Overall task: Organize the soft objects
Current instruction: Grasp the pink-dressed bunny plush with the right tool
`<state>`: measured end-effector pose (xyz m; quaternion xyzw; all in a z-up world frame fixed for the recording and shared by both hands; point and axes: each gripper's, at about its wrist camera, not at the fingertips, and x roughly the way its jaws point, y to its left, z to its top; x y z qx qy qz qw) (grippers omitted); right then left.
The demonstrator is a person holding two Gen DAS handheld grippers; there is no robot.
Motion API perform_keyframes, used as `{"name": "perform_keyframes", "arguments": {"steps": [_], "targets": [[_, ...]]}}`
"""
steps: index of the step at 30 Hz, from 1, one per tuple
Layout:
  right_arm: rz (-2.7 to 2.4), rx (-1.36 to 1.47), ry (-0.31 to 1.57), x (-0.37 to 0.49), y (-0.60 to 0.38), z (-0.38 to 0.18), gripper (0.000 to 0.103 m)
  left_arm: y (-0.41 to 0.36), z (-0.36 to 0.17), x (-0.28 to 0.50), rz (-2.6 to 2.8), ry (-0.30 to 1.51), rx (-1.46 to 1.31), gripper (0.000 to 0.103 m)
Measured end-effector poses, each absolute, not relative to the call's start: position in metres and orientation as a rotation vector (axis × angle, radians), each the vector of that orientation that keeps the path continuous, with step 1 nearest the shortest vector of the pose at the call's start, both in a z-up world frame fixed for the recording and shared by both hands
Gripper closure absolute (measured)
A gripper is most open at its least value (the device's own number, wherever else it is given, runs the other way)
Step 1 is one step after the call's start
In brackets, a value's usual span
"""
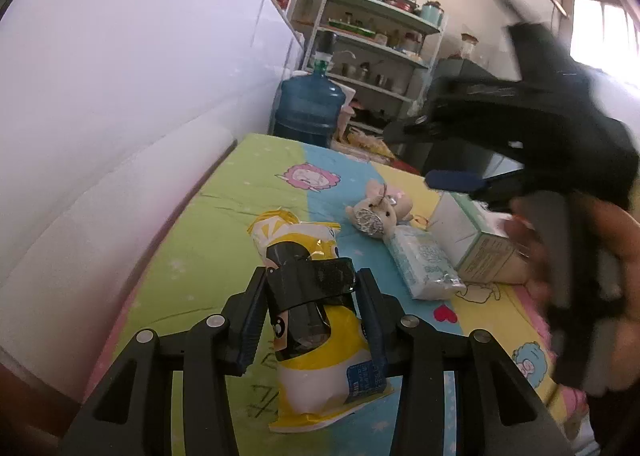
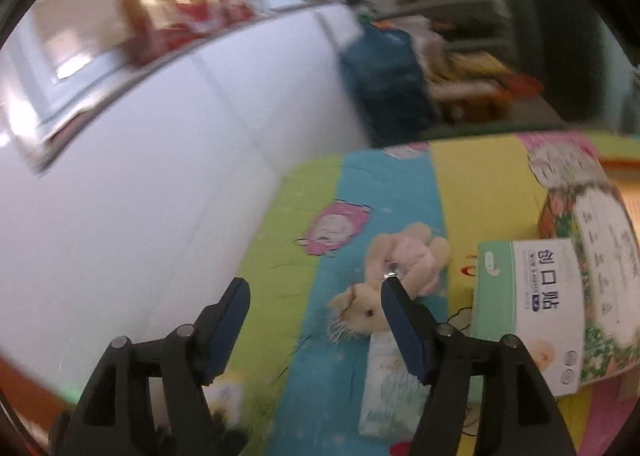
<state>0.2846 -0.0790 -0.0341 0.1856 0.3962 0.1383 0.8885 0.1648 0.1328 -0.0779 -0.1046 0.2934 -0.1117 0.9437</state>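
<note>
Two grippers share a cartoon-print bed sheet (image 1: 224,215). In the left wrist view, the left gripper (image 1: 310,298) is clamped across the middle of a yellow-and-white snack packet (image 1: 316,356) at six o'clock; it looks light, crinkly and slippery, so a mid-body pinch suits it. The plush toy (image 1: 380,211), tissue pack (image 1: 424,264) and carton (image 1: 476,240) lie toward three o'clock. Only this view shows the right gripper (image 1: 460,167) from outside, blurred. In the right wrist view, its jaws stand apart and empty, the plush toy (image 2: 400,276) just beyond at one o'clock; soft, best squeezed at the body. Only here is the carton's (image 2: 532,312) printed front readable.
</note>
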Motion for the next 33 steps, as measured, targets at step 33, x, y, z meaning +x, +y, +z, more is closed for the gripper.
{"name": "perform_keyframes", "arguments": {"steps": [33], "targets": [[-0.237,-0.156,1.052,0.361,-0.013,-0.093,0.026,0.166,-0.092,0.166,-0.387,0.573,-0.327,0.058]]}}
